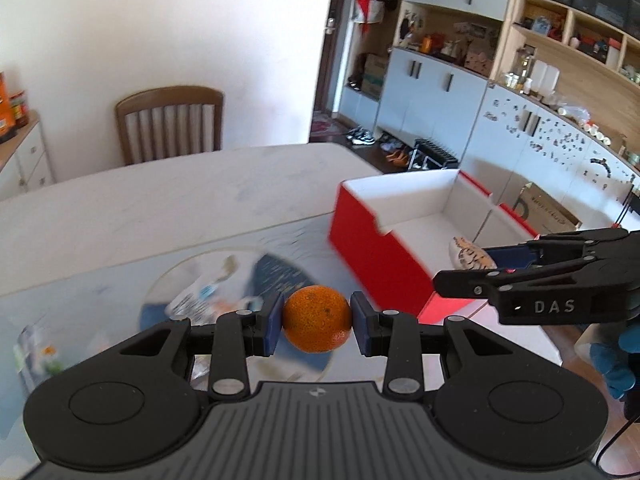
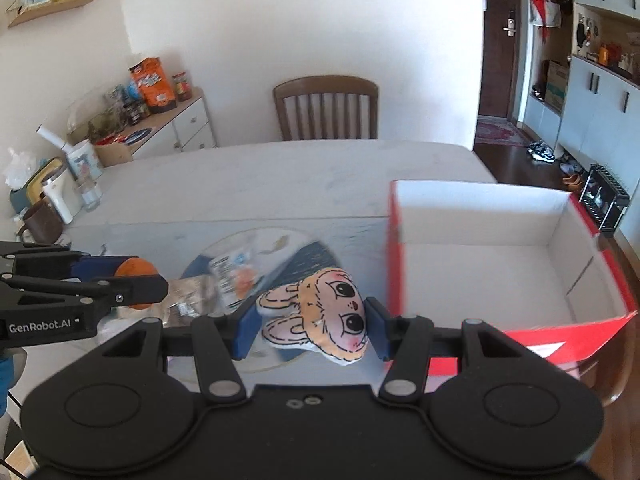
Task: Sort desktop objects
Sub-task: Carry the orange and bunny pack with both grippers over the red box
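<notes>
We see our left gripper (image 1: 317, 322) pinching a tangerine (image 1: 317, 317) between its blue pads, held above the round placemat (image 1: 240, 280). Our right gripper (image 2: 313, 322) clamps a small rabbit-face plush (image 2: 320, 316), just beside the red box (image 2: 500, 280), whose white inside looks bare from here.

The orange (image 1: 317, 318) is bright orange with a finely speckled skin, and the rabbit toy (image 2: 320, 312) is peach and pale pink, drawn with black outlines, big black eyes and red cheek spots. The box (image 2: 496, 256) is red outside and white inside. The fingers (image 1: 273, 326) are blue-padded on black, the counter (image 2: 248, 184) pale marbled grey-white.
</notes>
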